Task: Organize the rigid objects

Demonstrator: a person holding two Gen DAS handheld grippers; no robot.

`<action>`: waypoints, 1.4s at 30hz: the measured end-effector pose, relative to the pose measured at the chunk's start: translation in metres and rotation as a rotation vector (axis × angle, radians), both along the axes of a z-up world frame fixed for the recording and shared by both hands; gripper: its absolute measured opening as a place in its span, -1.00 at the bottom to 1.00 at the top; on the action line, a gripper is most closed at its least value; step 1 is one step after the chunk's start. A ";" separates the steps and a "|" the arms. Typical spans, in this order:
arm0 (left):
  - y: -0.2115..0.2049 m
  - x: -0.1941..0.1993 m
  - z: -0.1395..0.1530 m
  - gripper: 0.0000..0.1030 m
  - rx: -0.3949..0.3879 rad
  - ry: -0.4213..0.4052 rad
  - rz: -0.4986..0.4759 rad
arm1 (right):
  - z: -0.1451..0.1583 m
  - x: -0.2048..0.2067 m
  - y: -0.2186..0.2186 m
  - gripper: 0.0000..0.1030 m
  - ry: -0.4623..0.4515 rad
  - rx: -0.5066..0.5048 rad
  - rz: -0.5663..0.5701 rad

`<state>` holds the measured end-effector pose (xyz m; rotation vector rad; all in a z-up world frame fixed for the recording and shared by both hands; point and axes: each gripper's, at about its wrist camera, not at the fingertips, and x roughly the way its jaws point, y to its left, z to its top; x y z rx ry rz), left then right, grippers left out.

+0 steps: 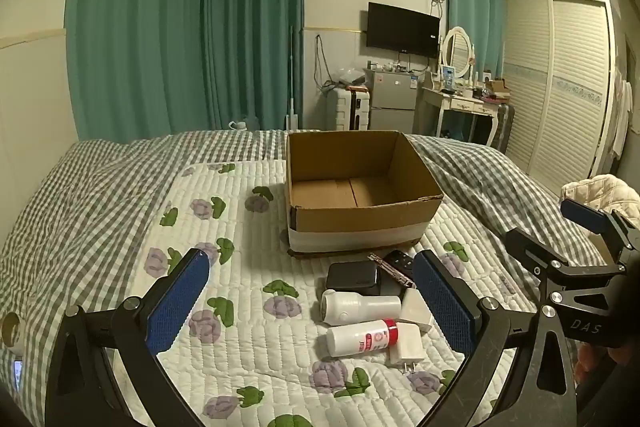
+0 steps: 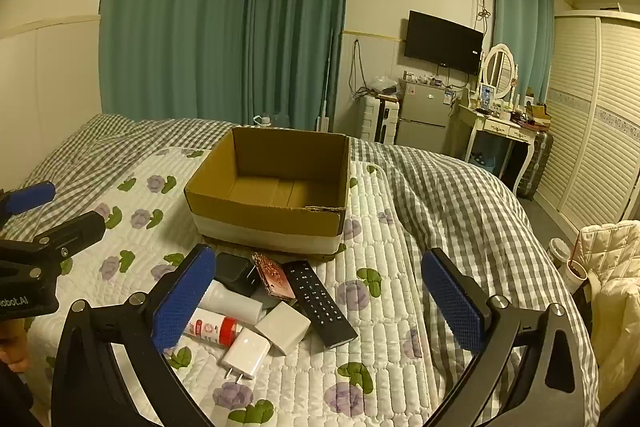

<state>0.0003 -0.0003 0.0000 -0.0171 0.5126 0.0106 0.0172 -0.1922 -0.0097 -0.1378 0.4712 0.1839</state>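
**Both grippers wide open over bed, nothing held**

Left gripper [image 1: 310,301]: blue pads spread wide, nothing between them touching, tilted down at the pile. Right gripper [image 2: 316,301]: same, pads wide apart, empty, also angled down. Each gripper shows at the edge of the other's view, side by side, apart.

Pile of rigid items on the quilted floral bedspread [image 1: 240,367], just in front of the box:
- white bottle with red cap [image 1: 362,338], lying on its side, nearest the left gripper
- white charger plug [image 2: 246,350], prongs toward camera, touching the bottle's cap end
- white cylinder device [image 1: 360,307], on its side, just behind the bottle
- white square block [image 2: 283,326], beside the plug
- black remote [image 2: 318,301], lying flat, right side of pile
- pinkish patterned flat case [image 2: 274,279], leaning against the remote
- black adapter [image 2: 234,271], back of pile, closest to the box

Cardboard box [image 1: 360,217]: open top, empty inside, white tape band round its base, upright on the bedspread, just beyond the pile.

Grey checked duvet [image 2: 460,195] lies right of the box. Teal curtains [image 1: 180,27] behind the bed.
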 end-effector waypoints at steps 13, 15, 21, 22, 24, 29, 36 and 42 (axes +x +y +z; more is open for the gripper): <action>-0.006 -0.004 -0.008 1.00 0.005 -0.015 -0.013 | -0.001 0.001 0.000 1.00 0.005 -0.002 0.002; -0.002 -0.002 -0.008 1.00 0.001 -0.011 -0.015 | -0.001 0.001 0.000 1.00 0.007 -0.002 0.003; -0.004 -0.002 -0.006 1.00 0.001 -0.008 -0.016 | -0.003 0.000 0.000 1.00 0.007 -0.002 0.002; -0.003 -0.002 -0.006 1.00 0.000 -0.008 -0.017 | -0.004 0.000 0.000 1.00 0.008 -0.001 0.002; -0.003 -0.001 -0.005 1.00 -0.002 -0.007 -0.015 | -0.003 0.000 0.000 1.00 0.008 -0.001 0.001; -0.003 -0.001 -0.005 1.00 0.000 -0.005 -0.014 | -0.003 0.001 -0.002 1.00 0.010 0.000 0.002; -0.003 -0.002 -0.006 1.00 -0.001 -0.003 -0.013 | 0.001 0.001 0.001 1.00 0.016 -0.003 0.000; -0.002 -0.002 -0.006 1.00 -0.002 -0.003 -0.013 | 0.001 0.000 0.003 1.00 0.018 -0.002 0.002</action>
